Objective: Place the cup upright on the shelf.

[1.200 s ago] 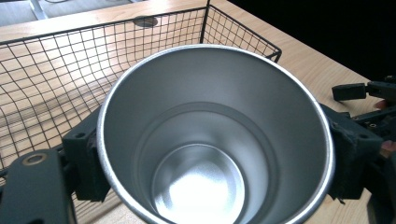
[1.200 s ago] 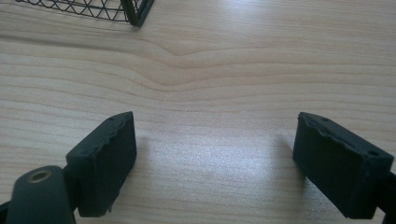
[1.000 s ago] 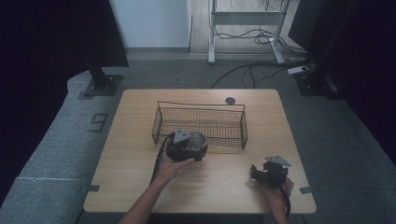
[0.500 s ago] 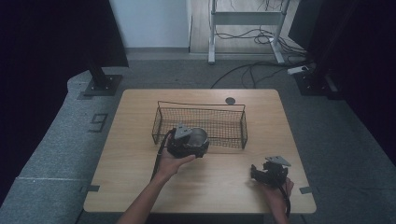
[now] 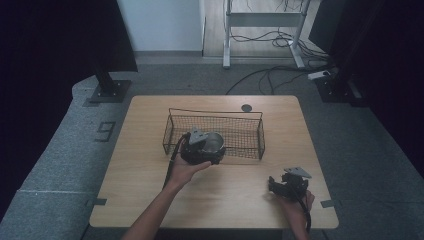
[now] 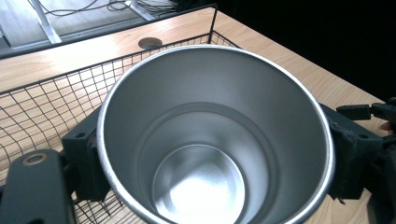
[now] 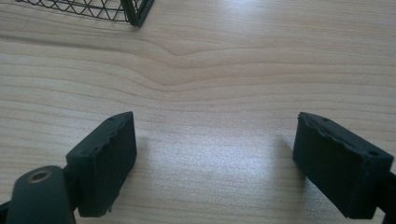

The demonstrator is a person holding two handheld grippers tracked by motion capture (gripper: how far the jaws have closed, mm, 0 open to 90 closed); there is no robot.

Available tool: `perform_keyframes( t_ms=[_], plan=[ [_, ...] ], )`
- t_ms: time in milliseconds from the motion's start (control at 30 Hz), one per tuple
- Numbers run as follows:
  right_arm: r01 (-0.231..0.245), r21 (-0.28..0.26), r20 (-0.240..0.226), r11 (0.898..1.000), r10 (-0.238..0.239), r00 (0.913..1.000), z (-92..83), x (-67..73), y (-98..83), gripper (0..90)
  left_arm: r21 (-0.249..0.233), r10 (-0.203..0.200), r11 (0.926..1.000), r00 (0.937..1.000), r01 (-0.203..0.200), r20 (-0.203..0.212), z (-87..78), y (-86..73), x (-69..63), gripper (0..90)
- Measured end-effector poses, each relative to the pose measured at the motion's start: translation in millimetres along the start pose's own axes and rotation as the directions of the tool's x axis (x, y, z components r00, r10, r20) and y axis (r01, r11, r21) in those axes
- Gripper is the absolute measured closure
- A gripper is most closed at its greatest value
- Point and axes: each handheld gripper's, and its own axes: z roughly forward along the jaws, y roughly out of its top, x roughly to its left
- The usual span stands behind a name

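A shiny steel cup (image 6: 196, 107) is clamped between the two black jaws of my left gripper (image 6: 217, 158), its empty inside facing the camera. From above, the left gripper (image 5: 202, 147) holds the cup (image 5: 215, 141) at the front left wall of a black wire basket (image 5: 240, 122), whose floor looks bare. My right gripper (image 5: 280, 186) rests near the table's front right, jaws wide apart. In its own view the right gripper (image 7: 212, 158) has only bare wood between its fingers.
The basket's corner (image 7: 135, 14) lies ahead of the right gripper. A round cable hole (image 5: 246, 107) sits behind the basket in the wooden table (image 5: 150, 200). The other gripper (image 6: 369, 112) shows at the right edge of the left gripper view. Stands and cables crowd the floor beyond.
My left gripper with the cup has edged slightly forward toward the basket. The right gripper has stayed where it was.
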Motion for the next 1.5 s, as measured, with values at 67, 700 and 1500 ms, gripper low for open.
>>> perform_keyframes(
  t_ms=[67, 700, 1500],
  plan=[
    [0.0, 0.0, 0.0, 1.0, 0.0, 1.0, 0.0, 0.0, 0.0, 13.3, 0.001, 0.003, 1.0, 1.0, -0.003, -0.002, 0.5, 1.8, 0.1, 15.2],
    [0.002, -0.002, -0.001, 1.0, -0.002, 1.0, 0.1, -0.1, 0.0, 13.6, 0.006, 0.004, 1.0, 0.9997, -0.004, -0.024, 4.9, 13.7, 7.8, 15.2],
    [0.005, -0.003, -0.001, 1.0, -0.005, 1.0, 0.1, -0.3, -0.2, 13.7, 0.035, -0.057, 0.9977, 0.9964, 0.059, -0.063, 14.6, 33.5, 44.1, 15.3]
  ],
)
